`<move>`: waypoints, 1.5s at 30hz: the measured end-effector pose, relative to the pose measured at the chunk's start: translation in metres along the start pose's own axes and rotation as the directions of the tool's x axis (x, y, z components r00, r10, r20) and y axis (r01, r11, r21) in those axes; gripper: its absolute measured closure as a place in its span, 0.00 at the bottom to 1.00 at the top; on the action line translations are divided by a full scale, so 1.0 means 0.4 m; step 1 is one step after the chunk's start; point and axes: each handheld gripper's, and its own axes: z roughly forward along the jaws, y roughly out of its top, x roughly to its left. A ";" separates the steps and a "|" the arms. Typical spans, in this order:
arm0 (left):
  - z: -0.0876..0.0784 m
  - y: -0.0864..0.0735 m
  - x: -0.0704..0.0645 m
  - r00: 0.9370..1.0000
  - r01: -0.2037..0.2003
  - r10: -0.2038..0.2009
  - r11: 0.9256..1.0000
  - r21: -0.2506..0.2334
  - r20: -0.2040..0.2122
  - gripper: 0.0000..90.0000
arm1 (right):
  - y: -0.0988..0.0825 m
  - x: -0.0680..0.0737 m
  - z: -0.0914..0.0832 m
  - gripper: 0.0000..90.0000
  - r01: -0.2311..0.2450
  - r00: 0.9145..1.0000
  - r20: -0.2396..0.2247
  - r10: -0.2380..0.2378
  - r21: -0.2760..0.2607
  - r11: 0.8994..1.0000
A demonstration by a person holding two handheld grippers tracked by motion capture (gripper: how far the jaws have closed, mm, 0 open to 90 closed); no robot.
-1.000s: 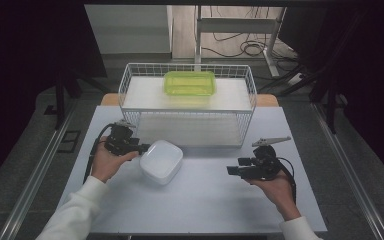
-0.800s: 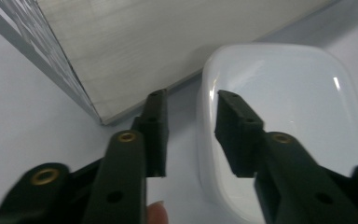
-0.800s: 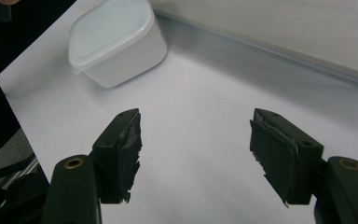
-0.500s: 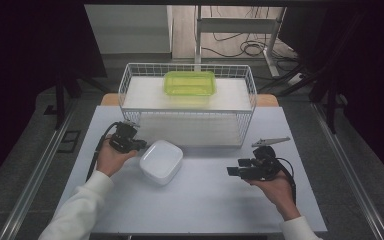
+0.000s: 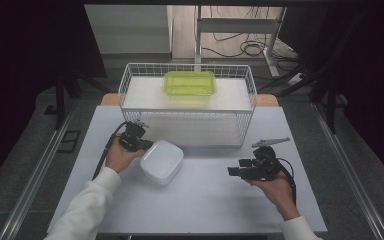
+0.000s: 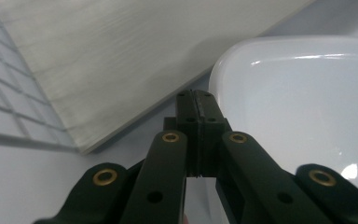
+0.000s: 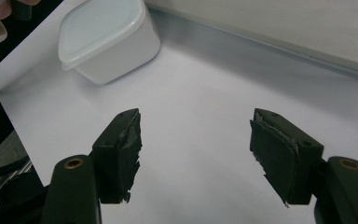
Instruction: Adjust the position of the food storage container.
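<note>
left claw point(image 5: 145, 145), at about 9 o'clock on the pale surface point(image 5: 205, 200), has just been closing and is now clenched, pads pressed flat together with nothing between them, its tip just beside the rim of the white lidded container point(image 5: 162, 161). that container sits near the middle of the surface, at 6 o'clock from the wire basket point(image 5: 130, 80). right claw point(image 5: 232, 171), at 4 o'clock, is released and holds nothing.

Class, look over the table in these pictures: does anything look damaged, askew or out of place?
Yes: the rubber pads on the right tool look torn and ragged at their edges. The white lidded tub also sits askew to the table's edge. No spill is visible.
</note>
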 end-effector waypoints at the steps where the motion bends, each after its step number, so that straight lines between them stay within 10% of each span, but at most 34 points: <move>1: 0.001 0.001 -0.004 1.000 -0.015 0.015 1.000 0.002 0.006 1.00 | 0.000 0.000 0.000 0.37 -0.001 1.000 0.001 0.001 -0.001 1.000; 15: 0.035 0.030 -0.124 0.987 -0.123 0.121 0.992 0.006 0.105 1.00 | 0.000 0.003 0.007 0.37 0.005 1.000 0.004 -0.005 0.009 1.000; 27: 0.065 0.064 -0.248 0.958 -0.233 0.224 0.972 0.027 0.179 1.00 | -0.002 0.002 0.007 0.37 0.005 1.000 0.003 -0.005 0.014 1.000; 45: 0.072 0.075 -0.288 0.944 -0.247 0.238 0.969 0.011 0.230 1.00 | -0.006 -0.003 0.010 0.37 -0.007 1.000 -0.004 0.007 0.019 1.000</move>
